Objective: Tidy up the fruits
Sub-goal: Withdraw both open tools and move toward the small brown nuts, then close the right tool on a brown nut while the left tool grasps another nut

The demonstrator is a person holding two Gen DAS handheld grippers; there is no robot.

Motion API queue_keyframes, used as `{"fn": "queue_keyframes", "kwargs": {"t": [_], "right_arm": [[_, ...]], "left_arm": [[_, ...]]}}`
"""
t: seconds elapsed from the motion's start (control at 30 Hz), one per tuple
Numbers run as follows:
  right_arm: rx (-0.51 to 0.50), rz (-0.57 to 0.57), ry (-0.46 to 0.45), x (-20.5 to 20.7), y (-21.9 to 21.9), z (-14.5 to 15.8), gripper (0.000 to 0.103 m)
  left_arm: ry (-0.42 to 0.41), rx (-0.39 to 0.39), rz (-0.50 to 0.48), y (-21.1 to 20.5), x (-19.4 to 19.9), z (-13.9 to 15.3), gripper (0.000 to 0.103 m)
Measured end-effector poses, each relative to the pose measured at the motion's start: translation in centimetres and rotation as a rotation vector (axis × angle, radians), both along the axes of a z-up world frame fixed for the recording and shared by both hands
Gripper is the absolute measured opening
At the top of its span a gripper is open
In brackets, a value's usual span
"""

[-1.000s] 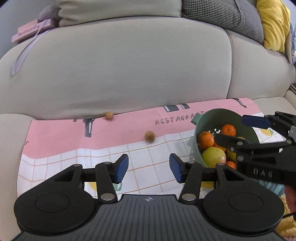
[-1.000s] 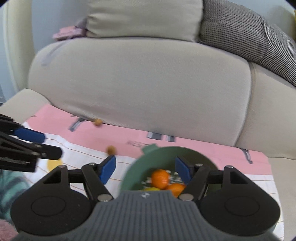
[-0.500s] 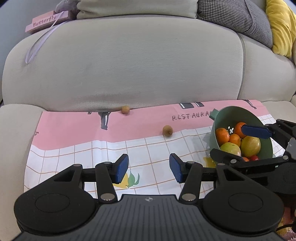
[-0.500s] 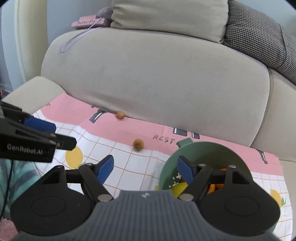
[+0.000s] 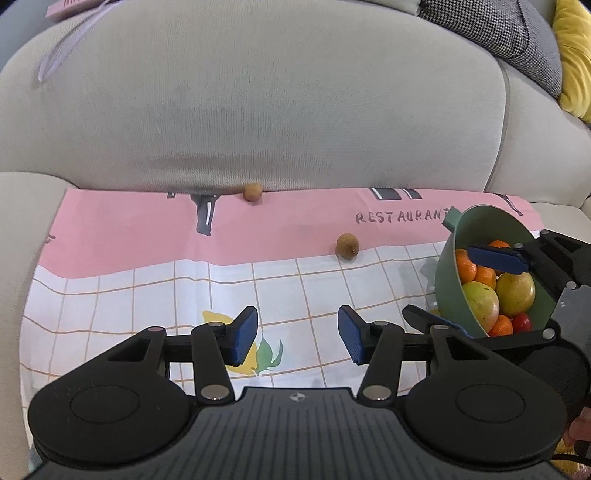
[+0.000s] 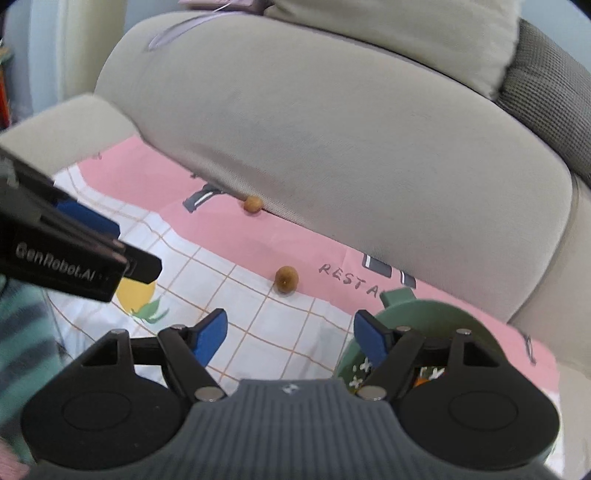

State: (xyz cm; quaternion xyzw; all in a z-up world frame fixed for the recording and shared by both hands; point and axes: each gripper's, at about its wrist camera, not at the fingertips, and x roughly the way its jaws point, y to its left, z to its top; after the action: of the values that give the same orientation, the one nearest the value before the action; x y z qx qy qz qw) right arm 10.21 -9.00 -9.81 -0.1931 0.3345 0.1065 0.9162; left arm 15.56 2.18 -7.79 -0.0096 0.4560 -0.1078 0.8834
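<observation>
A green bowl (image 5: pixel 452 280) holding oranges, a yellow-green apple (image 5: pixel 480 304) and other fruit stands at the right of the printed cloth (image 5: pixel 147 288); its rim also shows in the right wrist view (image 6: pixel 424 306). Two small brown fruits lie loose: one mid-cloth (image 5: pixel 347 245) (image 6: pixel 286 278), one against the sofa back (image 5: pixel 253 192) (image 6: pixel 253 204). My left gripper (image 5: pixel 297 334) is open and empty above the cloth. My right gripper (image 6: pixel 290 336) is open and empty, its fingers (image 5: pixel 495 256) beside the bowl.
The beige sofa back (image 5: pixel 258 103) rises right behind the cloth. A checked cushion (image 5: pixel 517 33) and a yellow cushion (image 5: pixel 576 66) lie at the upper right. A pink book (image 5: pixel 70 5) rests on the sofa top at the left.
Both grippers have moved left and tilted downward over the cloth; the bowl has slid toward the right of both views. Both stay open. The loose fruits have not moved.
</observation>
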Motion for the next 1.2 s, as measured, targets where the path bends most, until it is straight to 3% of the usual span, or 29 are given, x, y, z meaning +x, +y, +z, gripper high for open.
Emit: {"fn": "queue_keyframes", "kwargs": {"t": [0.23, 0.53, 0.83, 0.97, 1.07, 1.2], "right_arm": [[-0.063, 0.064, 0.022, 2.1, 1.2, -1.5, 0.047], [-0.052, 0.061, 0.042, 6.5, 2.2, -3.2, 0.039], [-0.019, -0.004, 0.12, 11.6, 2.3, -5.3, 0.035], [-0.001, -0.023, 0.156, 12.6, 2.2, -6.0, 0.034], [0.01, -0.031, 0.18, 13.0, 2.1, -6.5, 0.025], [0.025, -0.044, 0.195, 13.6, 1.7, -6.7, 0.022]], "left_arm": [[0.024, -0.019, -0.009, 0.2, 1.7, -1.4, 0.056], [0.023, -0.03, 0.001, 1.0, 4.6, -2.3, 0.055], [0.029, -0.053, 0.026, 1.9, 8.2, -3.5, 0.054], [0.032, -0.052, 0.027, 1.9, 9.8, -4.1, 0.053], [0.034, -0.048, 0.024, 1.7, 11.0, -4.5, 0.052], [0.026, -0.021, 0.019, 1.4, 12.5, -4.9, 0.051]]}}
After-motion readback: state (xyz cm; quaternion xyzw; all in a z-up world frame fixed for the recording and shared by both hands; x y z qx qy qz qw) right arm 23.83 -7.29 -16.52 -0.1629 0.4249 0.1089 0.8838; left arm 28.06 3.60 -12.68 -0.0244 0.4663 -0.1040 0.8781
